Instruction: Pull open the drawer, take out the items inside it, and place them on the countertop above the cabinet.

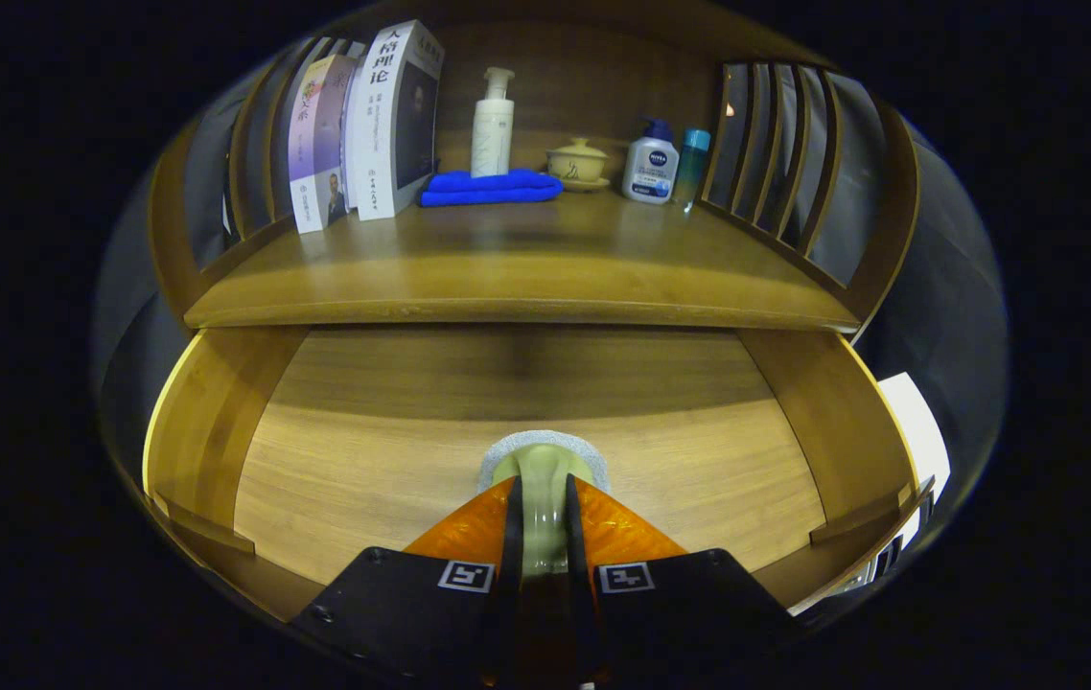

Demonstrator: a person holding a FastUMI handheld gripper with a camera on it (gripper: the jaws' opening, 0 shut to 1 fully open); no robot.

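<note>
The wooden drawer (354, 450) stands pulled out below the countertop (526, 268). My gripper (543, 489) is over the drawer's floor, its orange fingers (469, 532) shut on a pale green cup-like object (542, 474) that has a grey-white rim at its far end. The object sticks out just beyond the fingertips. Whether it rests on the drawer floor or hangs above it, I cannot tell. The drawer floor around the object is bare wood.
On the countertop stand books (363, 125) at the left, a folded blue cloth (490, 187), a white pump bottle (494, 125), a lidded yellow bowl (578, 163), a white-and-blue bottle (651, 168) and a teal bottle (691, 163). Slatted wooden sides (785, 144) flank the shelf.
</note>
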